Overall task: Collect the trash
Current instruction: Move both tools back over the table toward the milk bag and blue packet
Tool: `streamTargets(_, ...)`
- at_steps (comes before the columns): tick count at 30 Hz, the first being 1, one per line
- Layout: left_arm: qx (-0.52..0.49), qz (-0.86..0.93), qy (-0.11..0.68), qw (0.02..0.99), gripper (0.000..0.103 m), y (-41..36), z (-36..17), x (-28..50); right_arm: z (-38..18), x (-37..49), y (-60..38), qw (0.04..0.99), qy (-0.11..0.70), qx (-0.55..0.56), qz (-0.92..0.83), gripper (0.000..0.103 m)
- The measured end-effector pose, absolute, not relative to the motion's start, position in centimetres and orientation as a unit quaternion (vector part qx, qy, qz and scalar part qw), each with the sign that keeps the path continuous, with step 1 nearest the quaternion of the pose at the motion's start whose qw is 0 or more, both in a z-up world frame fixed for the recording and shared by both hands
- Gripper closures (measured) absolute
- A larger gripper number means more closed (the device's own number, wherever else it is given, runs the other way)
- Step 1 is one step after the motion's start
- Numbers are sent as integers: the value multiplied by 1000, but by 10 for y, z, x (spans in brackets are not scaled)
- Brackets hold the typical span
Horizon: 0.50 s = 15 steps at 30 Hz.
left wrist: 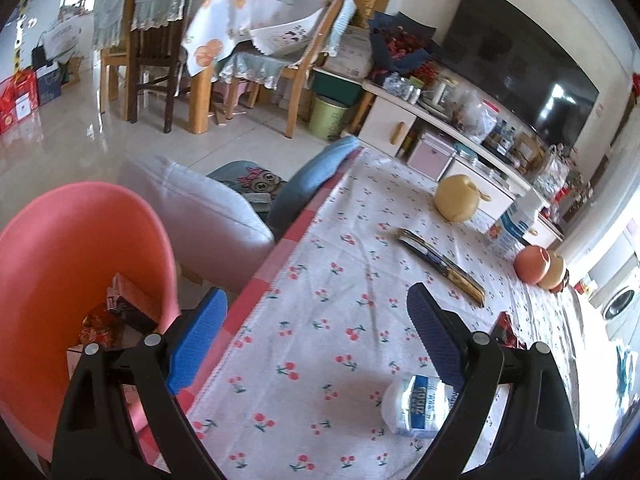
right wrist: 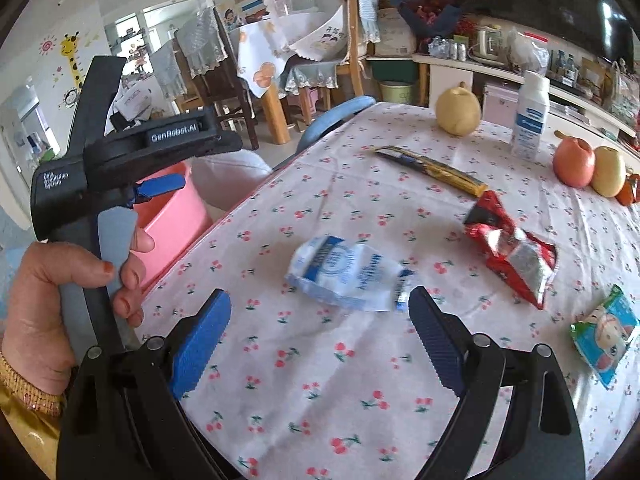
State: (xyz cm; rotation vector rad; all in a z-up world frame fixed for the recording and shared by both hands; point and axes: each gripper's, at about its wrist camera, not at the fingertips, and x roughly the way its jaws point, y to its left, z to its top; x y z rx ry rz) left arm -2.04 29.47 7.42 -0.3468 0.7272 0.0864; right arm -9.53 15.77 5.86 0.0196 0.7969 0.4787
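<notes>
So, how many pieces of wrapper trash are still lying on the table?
4: a white-blue bag near the right hand-held gripper, a red wrapper to its right, a green packet nearest the right edge, a long dark-gold wrapper behind. None seems hidden.

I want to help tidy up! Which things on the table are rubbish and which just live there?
Rubbish for the job:
white-blue wrapper
red wrapper
green packet
long dark wrapper
pink bin

Just lying about:
pear
apples
white bottle
</notes>
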Motion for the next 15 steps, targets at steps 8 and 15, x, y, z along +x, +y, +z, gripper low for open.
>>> streamTargets(8,-146,18,360,921,11,266,72,-15,61,-99,127,899,376,20,223,13)
streamTargets(15,-128,-14,362,923,11,239,71,-12,61,-98,99,903,374,38,209,13)
